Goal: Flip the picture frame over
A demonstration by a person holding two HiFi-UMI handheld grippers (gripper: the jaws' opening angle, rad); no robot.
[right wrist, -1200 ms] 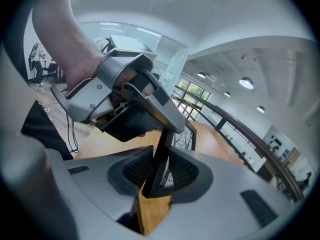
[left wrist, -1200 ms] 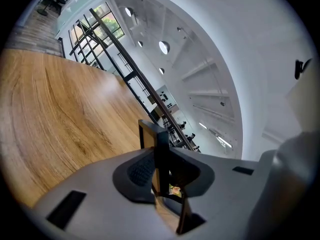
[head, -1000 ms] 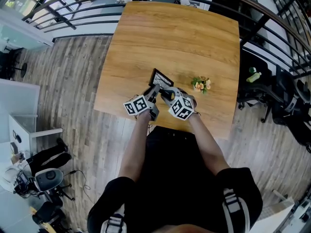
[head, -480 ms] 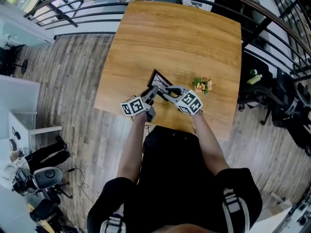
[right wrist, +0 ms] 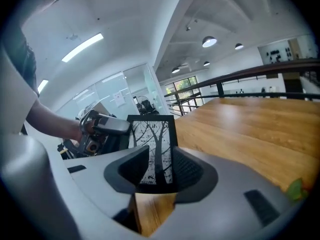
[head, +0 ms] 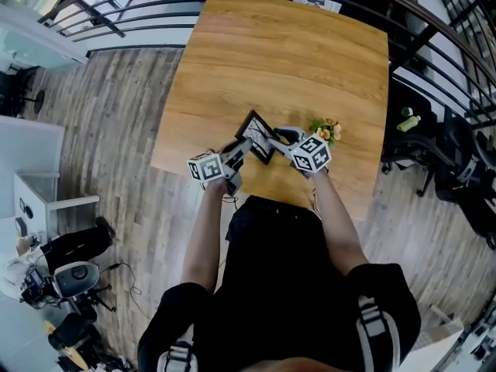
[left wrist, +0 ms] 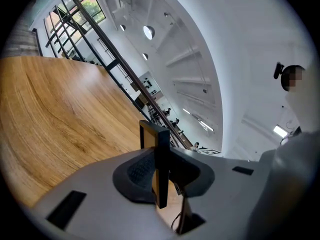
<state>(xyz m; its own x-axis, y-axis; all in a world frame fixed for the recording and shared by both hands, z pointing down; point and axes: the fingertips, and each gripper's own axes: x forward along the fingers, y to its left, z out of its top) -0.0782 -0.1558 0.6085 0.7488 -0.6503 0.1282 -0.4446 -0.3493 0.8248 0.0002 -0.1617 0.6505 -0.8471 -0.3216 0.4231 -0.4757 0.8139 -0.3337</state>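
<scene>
I see a wooden table [head: 287, 53] on plank flooring [head: 116, 115], with black railing [head: 139, 14] past the table's far edge. One picture frame [head: 260, 134] and one flower sprig [head: 325, 129] are near the table's front edge. Since a second ago my two grippers have spread apart. The left gripper's [head: 243, 146] fingers are clamped on the frame's edge, and the right gripper's [head: 279, 136] fingers have just been opening, loose around the frame.

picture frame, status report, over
left gripper jaws clamped on picture frame edge. right gripper jaws just been opening, frame between them, unpinched. frame tipped up over table. flowers beside right gripper, not in the way.
</scene>
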